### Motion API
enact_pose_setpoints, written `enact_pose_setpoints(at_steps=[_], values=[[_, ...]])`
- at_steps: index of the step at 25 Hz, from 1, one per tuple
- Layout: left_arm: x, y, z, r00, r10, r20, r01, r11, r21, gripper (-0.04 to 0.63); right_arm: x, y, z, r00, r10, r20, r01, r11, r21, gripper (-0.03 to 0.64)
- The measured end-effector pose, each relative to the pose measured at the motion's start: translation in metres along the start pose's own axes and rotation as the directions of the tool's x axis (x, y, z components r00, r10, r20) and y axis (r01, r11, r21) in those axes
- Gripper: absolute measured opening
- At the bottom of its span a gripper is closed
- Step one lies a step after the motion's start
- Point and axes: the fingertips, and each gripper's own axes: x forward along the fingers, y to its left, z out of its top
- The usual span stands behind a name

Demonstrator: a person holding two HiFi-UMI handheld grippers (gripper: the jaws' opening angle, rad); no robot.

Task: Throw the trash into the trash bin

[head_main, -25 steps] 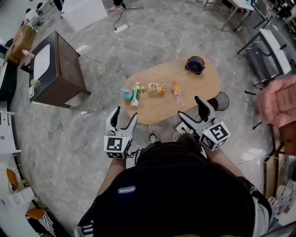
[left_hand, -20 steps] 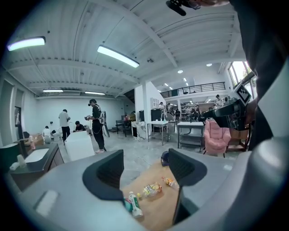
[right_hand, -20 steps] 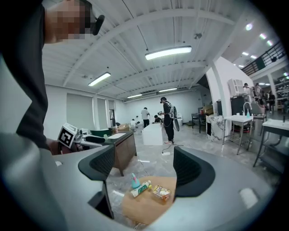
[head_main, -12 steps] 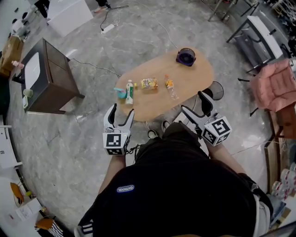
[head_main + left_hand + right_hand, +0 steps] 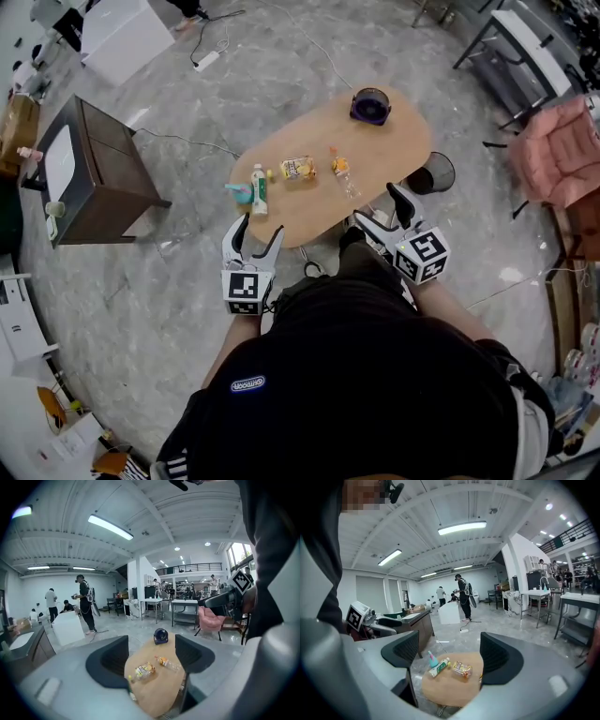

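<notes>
An oval wooden table [image 5: 398, 150] carries a lying white-and-green bottle [image 5: 259, 186] beside a teal item [image 5: 238, 192], a yellow snack bag [image 5: 299, 169], a clear bottle with an orange label [image 5: 341, 172] and a small dark fan [image 5: 370, 105]. A black mesh trash bin [image 5: 437, 172] stands on the floor by the table's right end. My left gripper [image 5: 260, 228] hovers open before the table's near edge, empty. My right gripper [image 5: 377, 206] is open and empty too, near the bin. Between the left jaws I see the snack bag [image 5: 143, 670]; the right gripper view shows the white-and-green bottle [image 5: 438, 666].
A dark wooden cabinet [image 5: 98, 173] stands left of the table. A power strip [image 5: 208, 58] and cable lie on the floor beyond. A pink chair [image 5: 562, 150] and metal tables [image 5: 520, 47] are at the right. People stand far off.
Both grippers have dipped and stand nearer the table's near edge. The trash bin shows more fully at the right. Both stay open and empty.
</notes>
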Motion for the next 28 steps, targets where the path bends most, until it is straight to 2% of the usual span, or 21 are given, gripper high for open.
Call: enact_pose_setpoints(at_steps=[4, 9, 15, 19, 23, 28], values=[[0.019, 0.001, -0.018, 0.999, 0.003, -0.038, -0.002, 1.0, 0.023, 0.323, 0.018, -0.014, -0.018, 1.0, 0.0, -0.023, 0.0, 1.0, 0.026, 0.42], [0.055, 0.002, -0.029, 0.999, -0.003, -0.054, 0.003, 1.0, 0.014, 0.322, 0.044, -0.04, -0.041, 0.999, 0.008, -0.054, -0.007, 1.0, 0.024, 0.423], [0.105, 0.0, -0.04, 0.999, -0.008, -0.044, 0.008, 1.0, 0.003, 0.323, 0.088, -0.085, -0.101, 0.988, -0.011, -0.155, 0.011, 1.0, 0.005, 0.427], [0.138, 0.003, -0.076, 0.997, 0.025, -0.074, -0.023, 0.999, 0.022, 0.322, 0.12, -0.115, -0.143, 0.974, -0.025, -0.225, 0.026, 1.0, 0.004, 0.433], [0.168, 0.005, -0.129, 0.988, 0.046, -0.15, -0.045, 0.999, 0.011, 0.322, 0.154, -0.146, -0.198, 0.95, -0.036, -0.309, 0.048, 0.998, 0.032, 0.436], [0.188, 0.005, -0.177, 0.969, 0.043, -0.243, -0.048, 0.999, -0.014, 0.322, 0.201, -0.177, -0.278, 0.895, -0.024, -0.445, 0.061, 0.996, 0.068, 0.456]])
